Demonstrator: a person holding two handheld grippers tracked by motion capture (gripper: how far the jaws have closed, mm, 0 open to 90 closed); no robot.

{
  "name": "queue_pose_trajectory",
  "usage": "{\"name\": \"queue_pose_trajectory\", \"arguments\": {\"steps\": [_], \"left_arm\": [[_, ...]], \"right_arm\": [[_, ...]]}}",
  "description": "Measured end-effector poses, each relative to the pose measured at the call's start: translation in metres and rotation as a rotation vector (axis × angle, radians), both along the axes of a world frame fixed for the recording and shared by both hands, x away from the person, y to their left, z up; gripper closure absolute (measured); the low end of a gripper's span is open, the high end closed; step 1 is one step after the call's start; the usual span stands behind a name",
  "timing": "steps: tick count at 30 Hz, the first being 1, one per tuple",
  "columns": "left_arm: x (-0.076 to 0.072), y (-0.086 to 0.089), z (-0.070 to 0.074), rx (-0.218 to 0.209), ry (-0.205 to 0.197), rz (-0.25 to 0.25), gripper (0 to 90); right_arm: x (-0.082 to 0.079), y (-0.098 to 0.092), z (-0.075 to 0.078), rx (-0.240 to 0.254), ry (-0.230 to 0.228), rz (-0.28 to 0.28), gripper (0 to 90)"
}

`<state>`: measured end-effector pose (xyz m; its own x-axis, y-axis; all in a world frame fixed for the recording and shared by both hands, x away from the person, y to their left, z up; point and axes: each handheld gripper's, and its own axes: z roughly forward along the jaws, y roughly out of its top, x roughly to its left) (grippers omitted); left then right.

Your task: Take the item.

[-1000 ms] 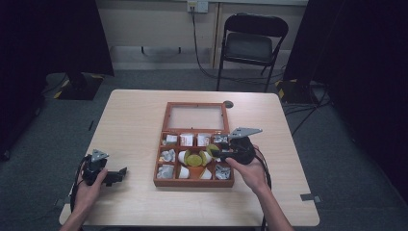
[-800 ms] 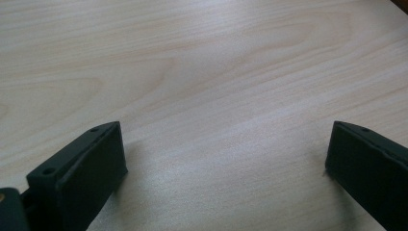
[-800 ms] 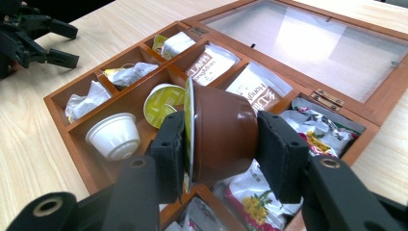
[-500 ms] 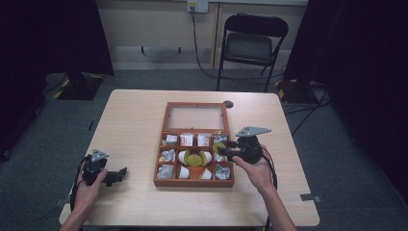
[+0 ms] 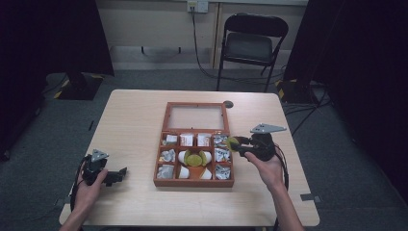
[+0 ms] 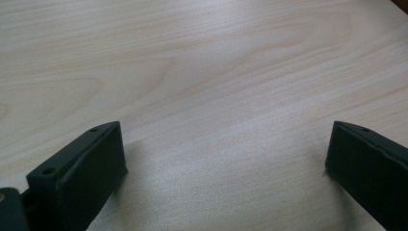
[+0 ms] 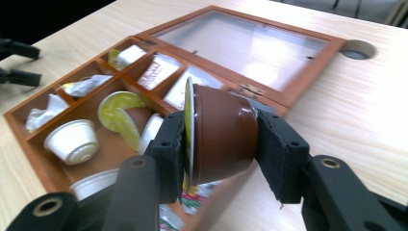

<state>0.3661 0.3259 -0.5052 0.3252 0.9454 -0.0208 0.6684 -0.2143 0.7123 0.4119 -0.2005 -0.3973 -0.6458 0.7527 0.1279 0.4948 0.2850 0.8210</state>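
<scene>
one wooden box (image 5: 194, 181), one brown capsule (image 7: 221, 134); one folding chair (image 5: 254, 45)

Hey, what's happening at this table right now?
A person is working with a pair of tongs in each hand at a wooden table. The right tongs are clamped on a brown coffee capsule with a yellow-green lid, held over the right edge of an open wooden box of capsules and sachets. The left tongs rest open on the table, holding nothing.

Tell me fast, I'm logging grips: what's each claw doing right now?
Left claw: open, empty, jaws wide over the bare table.
Right claw: closed on a brown capsule with a yellow-green lid.
</scene>
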Motion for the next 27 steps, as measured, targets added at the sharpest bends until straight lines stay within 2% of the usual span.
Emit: {"name": "queue_pose_trajectory", "arguments": {"steps": [5, 16, 27], "left_arm": [[0.0, 0.0, 0.0, 0.0, 0.0, 0.0, 0.0], [0.0, 0.0, 0.0, 0.0, -0.003, 0.002, 0.0], [0.0, 0.0, 0.0, -0.001, 0.0, 0.0, 0.0]], "right_arm": [[0.003, -0.017, -0.003, 0.004, 0.006, -0.045, 55.4], [0.011, -0.036, -0.02, -0.041, 0.044, -0.116, 55.4], [0.02, -0.044, -0.046, -0.073, 0.128, -0.151, 55.4]]}}
